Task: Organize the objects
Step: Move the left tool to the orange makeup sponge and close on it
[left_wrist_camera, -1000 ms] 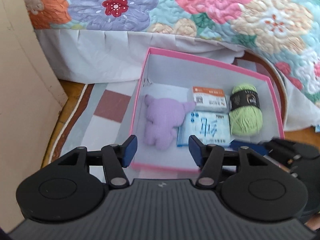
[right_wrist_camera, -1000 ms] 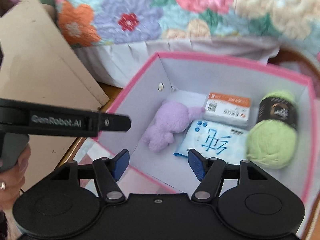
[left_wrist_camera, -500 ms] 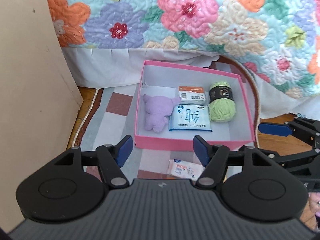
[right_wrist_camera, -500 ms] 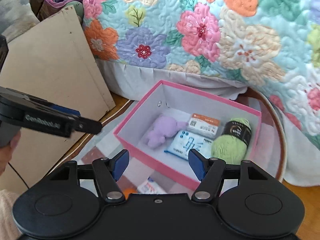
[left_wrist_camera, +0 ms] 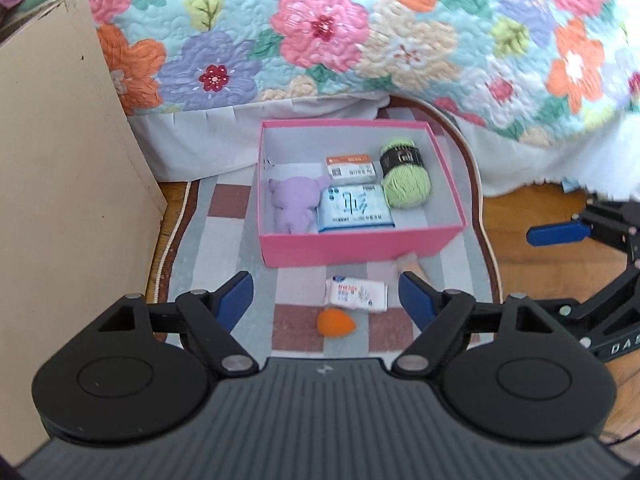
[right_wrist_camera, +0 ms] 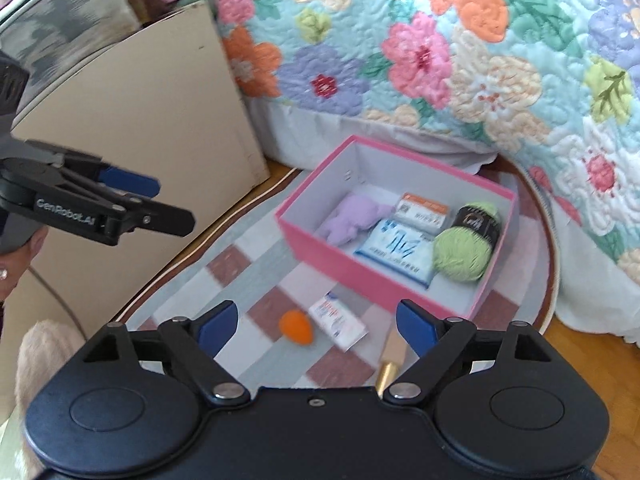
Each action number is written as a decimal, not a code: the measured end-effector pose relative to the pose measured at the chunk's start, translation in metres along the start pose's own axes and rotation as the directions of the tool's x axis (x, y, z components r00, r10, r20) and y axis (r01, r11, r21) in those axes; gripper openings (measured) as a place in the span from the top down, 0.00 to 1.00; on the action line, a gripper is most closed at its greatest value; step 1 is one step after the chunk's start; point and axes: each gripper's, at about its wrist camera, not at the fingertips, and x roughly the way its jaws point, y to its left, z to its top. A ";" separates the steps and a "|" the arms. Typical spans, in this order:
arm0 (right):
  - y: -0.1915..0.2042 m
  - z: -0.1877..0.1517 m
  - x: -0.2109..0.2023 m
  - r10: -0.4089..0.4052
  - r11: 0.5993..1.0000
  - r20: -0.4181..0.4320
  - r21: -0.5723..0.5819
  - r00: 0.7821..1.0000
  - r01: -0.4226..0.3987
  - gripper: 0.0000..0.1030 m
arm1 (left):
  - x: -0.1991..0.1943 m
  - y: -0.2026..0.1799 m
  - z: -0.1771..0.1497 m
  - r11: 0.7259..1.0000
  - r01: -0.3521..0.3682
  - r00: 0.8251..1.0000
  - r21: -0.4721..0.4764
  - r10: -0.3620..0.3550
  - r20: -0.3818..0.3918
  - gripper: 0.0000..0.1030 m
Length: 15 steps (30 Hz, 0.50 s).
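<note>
Pink box [left_wrist_camera: 352,246] w/ purple plush [left_wrist_camera: 294,204], yarn [left_wrist_camera: 405,178] & two packets sits mid-frame, well beyond left gripper [left_wrist_camera: 326,294] and right gripper [right_wrist_camera: 316,322]; both jaws opening, nothing between. Orange sponge [left_wrist_camera: 335,322] & white packet [left_wrist_camera: 356,295] lie on checked rug [left_wrist_camera: 232,240] just ahead of the box, lower centre. Floral quilt [left_wrist_camera: 360,32] fills top; beige panel [left_wrist_camera: 60,200] left.

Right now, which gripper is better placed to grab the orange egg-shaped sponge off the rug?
Left, probably. In its own view the orange sponge lies almost centred ahead of the left gripper, whose empty jaws are opening. For the right gripper, also opening and empty, it sits slightly left of centre.
</note>
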 end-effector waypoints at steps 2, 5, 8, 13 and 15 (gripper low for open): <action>0.004 -0.006 0.000 -0.006 1.000 -0.020 -0.011 1.000 0.006 0.13 | -0.001 -0.004 -0.008 1.000 0.003 1.000 0.015 -0.003 -0.009 0.23; 0.008 -0.016 0.002 -0.004 1.000 -0.042 -0.022 0.999 0.003 0.13 | -0.001 -0.007 -0.021 1.000 0.020 0.999 0.020 -0.019 -0.029 0.21; 0.010 -0.025 0.004 0.019 0.999 -0.061 -0.030 0.998 -0.021 0.13 | 0.001 -0.010 -0.034 0.999 0.031 0.998 0.027 -0.030 -0.049 0.16; 0.013 -0.033 0.008 0.049 0.996 -0.068 -0.074 0.996 -0.054 0.13 | 0.009 -0.011 -0.049 0.997 0.071 0.996 0.041 -0.068 -0.059 0.06; 0.018 -0.036 0.014 0.061 0.989 -0.064 -0.128 0.996 -0.069 0.13 | 0.012 -0.011 -0.053 0.994 0.092 0.995 0.051 -0.091 -0.036 0.03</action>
